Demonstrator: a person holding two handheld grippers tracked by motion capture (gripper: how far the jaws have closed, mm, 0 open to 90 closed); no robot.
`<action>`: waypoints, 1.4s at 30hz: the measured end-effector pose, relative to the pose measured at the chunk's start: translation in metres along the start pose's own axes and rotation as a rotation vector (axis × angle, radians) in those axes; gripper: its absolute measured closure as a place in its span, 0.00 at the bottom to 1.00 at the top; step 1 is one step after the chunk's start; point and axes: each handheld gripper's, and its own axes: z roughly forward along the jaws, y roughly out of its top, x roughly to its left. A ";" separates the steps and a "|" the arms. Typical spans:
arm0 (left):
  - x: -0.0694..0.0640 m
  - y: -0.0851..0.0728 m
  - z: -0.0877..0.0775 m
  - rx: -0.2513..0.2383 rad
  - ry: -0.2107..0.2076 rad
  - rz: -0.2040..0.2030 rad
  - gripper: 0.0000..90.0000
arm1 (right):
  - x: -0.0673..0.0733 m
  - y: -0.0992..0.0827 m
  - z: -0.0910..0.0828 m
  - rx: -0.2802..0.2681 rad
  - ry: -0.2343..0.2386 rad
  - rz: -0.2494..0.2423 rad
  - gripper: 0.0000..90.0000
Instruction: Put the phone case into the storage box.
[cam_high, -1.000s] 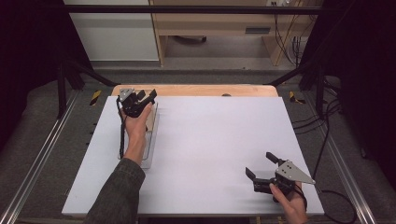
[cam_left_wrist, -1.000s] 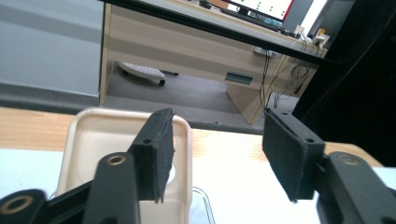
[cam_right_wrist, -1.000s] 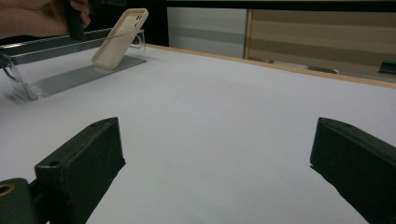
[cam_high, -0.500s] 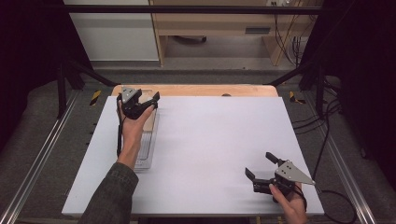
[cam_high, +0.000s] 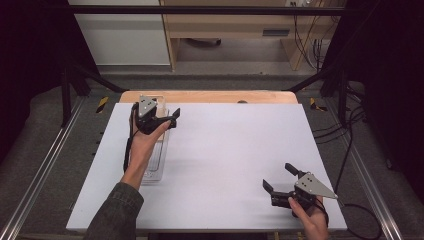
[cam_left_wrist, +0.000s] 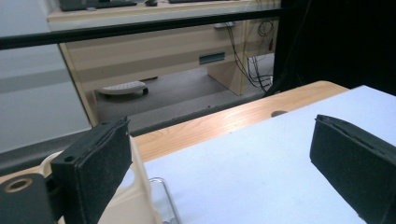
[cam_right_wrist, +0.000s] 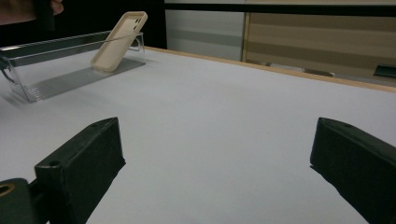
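A beige phone case (cam_right_wrist: 119, 41) leans upright against the far end wall of a clear plastic tray (cam_high: 152, 174) on the left of the white table top. My left gripper (cam_high: 159, 115) hovers over that far end of the tray. Its jaws have just been opening and now stand wide apart with nothing between them. In the left gripper view the case (cam_left_wrist: 135, 200) sits behind and beside the left jaw, outside the gap of the gripper (cam_left_wrist: 219, 154). My right gripper (cam_high: 278, 176) rests low near the table's front right, open and empty (cam_right_wrist: 215, 158).
A white sheet (cam_high: 230, 150) covers the table, with a wooden strip (cam_high: 210, 96) and a cable hole (cam_high: 242, 101) along the far edge. Metal rails (cam_high: 40, 170) run along both sides. Cables (cam_high: 345, 150) trail at the right. A desk stands beyond the table.
The left gripper's jaws have spread wider and the hand has drawn back from the tray's far end, slightly toward the near side and right. The right gripper has stayed put.
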 end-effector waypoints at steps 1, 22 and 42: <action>-0.002 0.001 -0.001 0.006 -0.006 0.012 0.06 | 0.000 0.000 0.000 -0.003 -0.002 -0.001 0.03; -0.033 0.017 -0.019 0.082 -0.135 0.202 0.05 | 0.003 0.000 0.001 0.013 0.012 -0.033 0.03; -0.066 0.009 -0.063 0.085 -0.202 0.293 0.05 | 0.005 0.001 0.000 0.015 0.003 -0.058 0.03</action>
